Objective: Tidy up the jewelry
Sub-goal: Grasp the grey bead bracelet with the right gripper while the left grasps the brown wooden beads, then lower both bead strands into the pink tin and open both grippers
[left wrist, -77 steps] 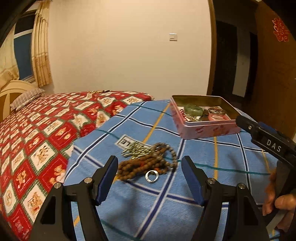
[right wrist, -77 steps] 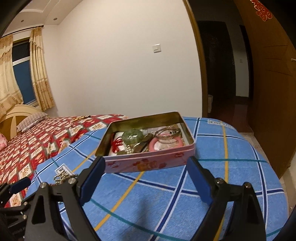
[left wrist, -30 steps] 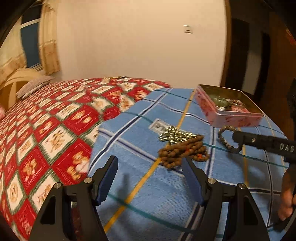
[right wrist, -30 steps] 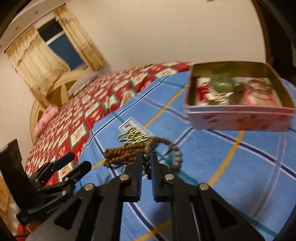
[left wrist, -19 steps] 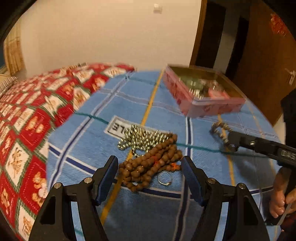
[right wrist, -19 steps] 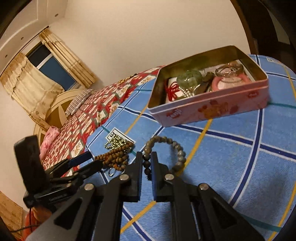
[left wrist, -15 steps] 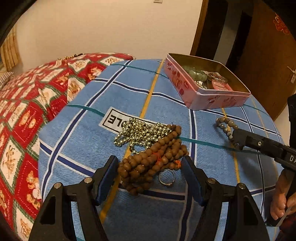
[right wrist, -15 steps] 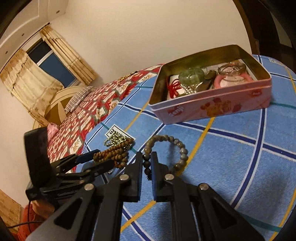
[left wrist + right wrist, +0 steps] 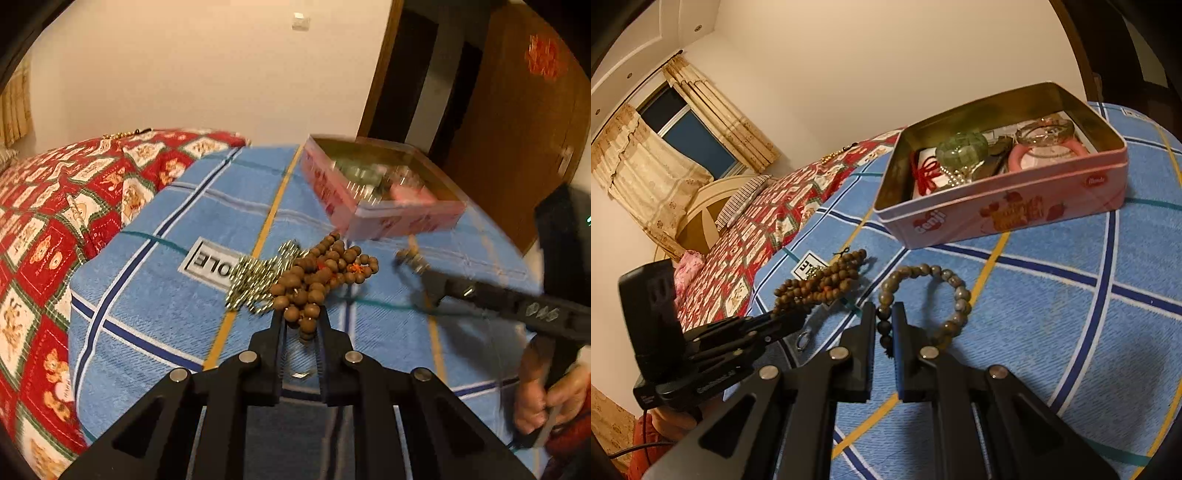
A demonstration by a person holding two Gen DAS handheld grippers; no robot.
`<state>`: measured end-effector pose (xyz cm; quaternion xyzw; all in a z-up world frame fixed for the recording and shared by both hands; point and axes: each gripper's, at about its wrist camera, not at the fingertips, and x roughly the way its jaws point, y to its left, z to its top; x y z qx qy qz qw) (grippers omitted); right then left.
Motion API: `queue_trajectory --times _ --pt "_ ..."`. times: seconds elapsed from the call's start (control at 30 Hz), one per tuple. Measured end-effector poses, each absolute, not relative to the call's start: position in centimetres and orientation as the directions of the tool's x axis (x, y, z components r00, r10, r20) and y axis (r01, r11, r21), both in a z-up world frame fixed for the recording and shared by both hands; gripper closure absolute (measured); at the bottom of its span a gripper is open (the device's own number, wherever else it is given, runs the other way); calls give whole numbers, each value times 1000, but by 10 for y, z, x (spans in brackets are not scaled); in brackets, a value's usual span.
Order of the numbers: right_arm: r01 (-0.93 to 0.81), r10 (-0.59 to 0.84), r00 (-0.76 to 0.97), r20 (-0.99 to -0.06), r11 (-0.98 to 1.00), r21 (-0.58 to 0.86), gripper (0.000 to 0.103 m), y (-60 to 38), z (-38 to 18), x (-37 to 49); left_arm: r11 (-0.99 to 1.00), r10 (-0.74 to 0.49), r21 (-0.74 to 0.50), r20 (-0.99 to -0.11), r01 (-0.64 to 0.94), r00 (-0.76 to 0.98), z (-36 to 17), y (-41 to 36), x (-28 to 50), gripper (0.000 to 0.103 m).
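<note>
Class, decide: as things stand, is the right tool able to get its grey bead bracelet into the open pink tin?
Probably yes: the right tool grips the grey bead bracelet, the pink tin lies lidless just ahead, and nothing stands between them.

You see a red patterned bedspread (image 9: 55, 206) at the left of the frame, a blue checked cloth (image 9: 155, 295) across the middle, cream curtains (image 9: 646, 177) upper left, and a light switch (image 9: 297, 21) near the top centre.
</note>
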<state>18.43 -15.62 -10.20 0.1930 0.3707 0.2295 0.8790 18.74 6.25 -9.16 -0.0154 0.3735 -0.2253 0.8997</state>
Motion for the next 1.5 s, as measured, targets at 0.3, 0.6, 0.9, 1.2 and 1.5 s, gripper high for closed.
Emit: queue_trajectory --times 0.3,0.6,0.9,1.2,1.5 --pt "-242 508 690 -517 834 496 91 -169 -92 174 875 -481 -315 -494 366 725 -64 81 150 89" --pt "-246 406 806 -430 891 381 91 -171 -69 154 873 -463 -357 -388 333 797 -38 93 139 89" --pt "-191 344 871 -352 895 402 91 -193 -45 147 843 -530 -340 -404 416 746 -37 49 149 89" --pt "-157 306 901 -309 891 425 91 -229 -25 174 854 -515 -320 -396 411 761 -28 -10 193 89" --pt "-102 219 925 -311 931 351 91 -228 -30 218 888 -457 -280 -438 366 774 -44 -56 233 89"
